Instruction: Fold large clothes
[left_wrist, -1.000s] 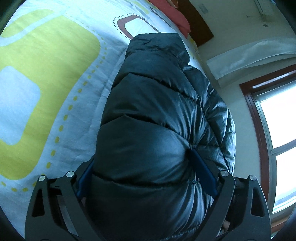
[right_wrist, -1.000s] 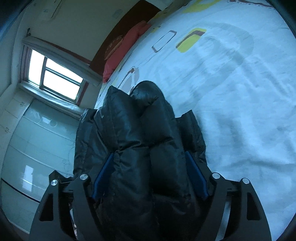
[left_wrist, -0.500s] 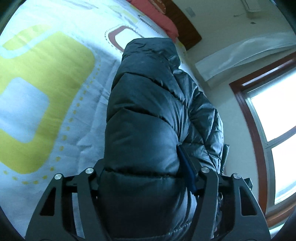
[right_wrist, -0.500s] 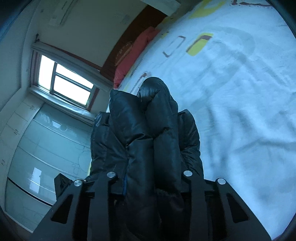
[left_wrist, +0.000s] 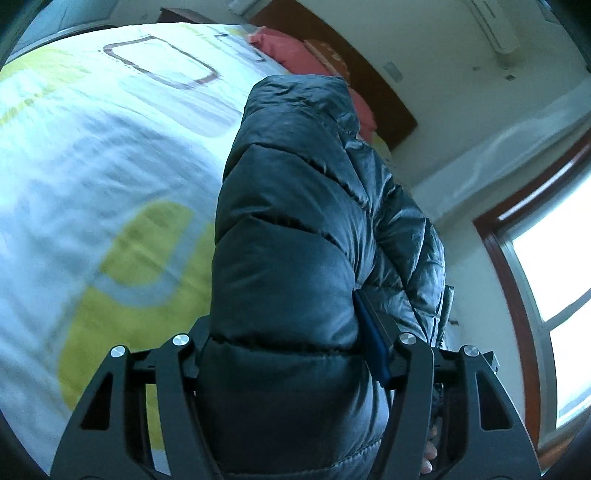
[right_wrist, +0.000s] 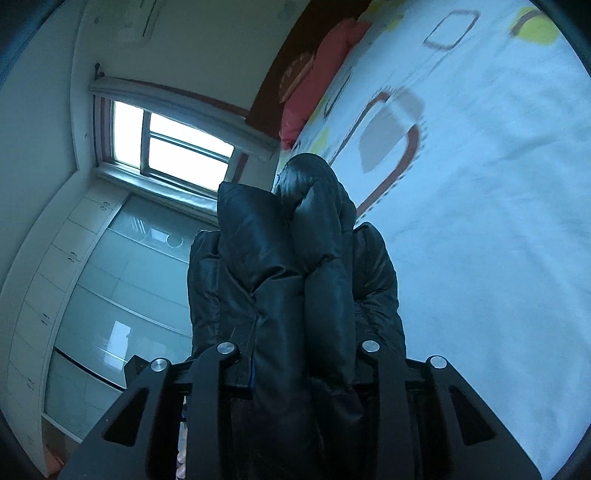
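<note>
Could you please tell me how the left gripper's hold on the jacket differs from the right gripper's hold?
The left gripper clamps one broad, smooth quilted roll of the jacket, its jaws set wide; the right gripper pinches several bunched layers with its jaws closer together. A blue pad shows beside the jacket on the left gripper; the right gripper's pads are almost buried. Both are shut on the jacket above the bedsheet.

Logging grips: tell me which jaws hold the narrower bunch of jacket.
The right gripper: its jaws pinch a thin fold of jacket; the left gripper spans a fat bundle.
</note>
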